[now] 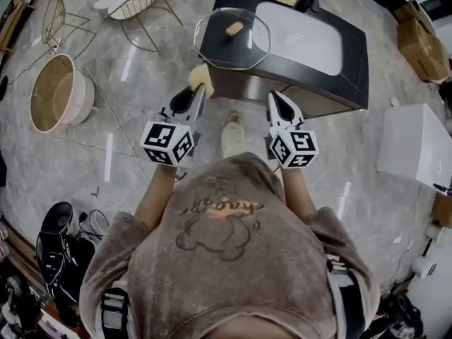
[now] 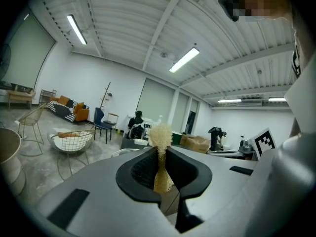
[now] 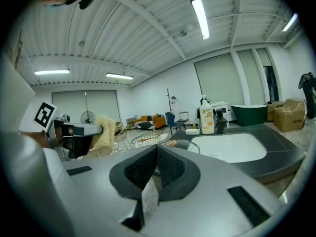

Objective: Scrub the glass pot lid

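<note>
Glass lid [image 1: 233, 39] lies knob-up on the near left corner of the dark surface [image 1: 353, 62], just beside the white sink [image 1: 304, 37]. Its rim seems to reach slightly past the corner edge. The knob [image 1: 234, 28] sits in the middle of the dome.

Left gripper [image 1: 200, 90]: jaws pinching a pale fibrous scrubber [image 1: 201, 78], whose tuft stands out beyond the tips. It is near the lid but apart from it.

Right gripper [image 1: 272, 97]: jaws pressed together, nothing between them. It is held short of the surface, clear of the lid.

Handling, as a judgement:
- The lid is stiff, smooth and breakable, probably with some weight. It will likely be slick once wet.
- The dome resting on its rim will likely slide or rock under a sideways scrub, the more so at that corner.
- The knob looks the best hold: small enough for the jaws, central, and it steadies the lid against the scrubbing push. Pinching the rim risks slipping on bare glass.
- The scrubber is soft and light and squashes in the grip. It needs firm pressure to bite, so the right jaws must open first to take the knob.
</note>
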`<action>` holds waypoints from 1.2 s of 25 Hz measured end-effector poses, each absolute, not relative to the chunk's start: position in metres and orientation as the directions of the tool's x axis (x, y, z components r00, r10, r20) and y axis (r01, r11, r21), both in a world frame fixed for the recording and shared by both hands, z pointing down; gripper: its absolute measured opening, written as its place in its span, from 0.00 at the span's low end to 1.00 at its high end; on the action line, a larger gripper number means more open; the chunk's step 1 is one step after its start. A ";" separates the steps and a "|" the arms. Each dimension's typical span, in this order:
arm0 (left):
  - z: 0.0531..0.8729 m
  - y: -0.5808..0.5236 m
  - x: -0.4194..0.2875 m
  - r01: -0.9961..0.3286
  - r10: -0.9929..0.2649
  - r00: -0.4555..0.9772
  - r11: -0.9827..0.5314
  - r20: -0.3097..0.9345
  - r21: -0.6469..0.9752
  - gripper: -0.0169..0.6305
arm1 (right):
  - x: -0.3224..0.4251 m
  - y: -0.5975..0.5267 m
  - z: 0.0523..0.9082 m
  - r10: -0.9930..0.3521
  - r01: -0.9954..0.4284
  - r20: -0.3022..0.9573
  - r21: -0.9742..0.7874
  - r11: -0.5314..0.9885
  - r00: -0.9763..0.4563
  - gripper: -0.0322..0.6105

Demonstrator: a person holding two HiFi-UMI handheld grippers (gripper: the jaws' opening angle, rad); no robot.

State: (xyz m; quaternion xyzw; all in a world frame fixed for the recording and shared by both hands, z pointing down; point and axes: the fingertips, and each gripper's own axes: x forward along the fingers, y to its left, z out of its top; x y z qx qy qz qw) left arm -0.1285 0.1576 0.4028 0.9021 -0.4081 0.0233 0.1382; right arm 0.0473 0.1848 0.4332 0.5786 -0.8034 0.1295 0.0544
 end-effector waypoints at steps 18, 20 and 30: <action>0.385 -0.054 -0.065 -0.830 -0.821 0.546 -0.503 0.168 0.243 0.10 | 0.114 -0.040 0.424 -0.836 -0.873 0.254 -0.168 0.458 -0.487 0.05; 0.386 -0.062 -0.066 -0.834 -0.823 0.541 -0.497 0.175 0.242 0.10 | 0.115 -0.047 0.426 -0.833 -0.870 0.255 -0.177 0.460 -0.492 0.05; 0.387 -0.104 -0.060 -0.805 -0.787 0.587 -0.544 0.187 0.235 0.10 | 0.107 -0.072 0.428 -0.840 -0.878 0.261 -0.197 0.436 -0.475 0.05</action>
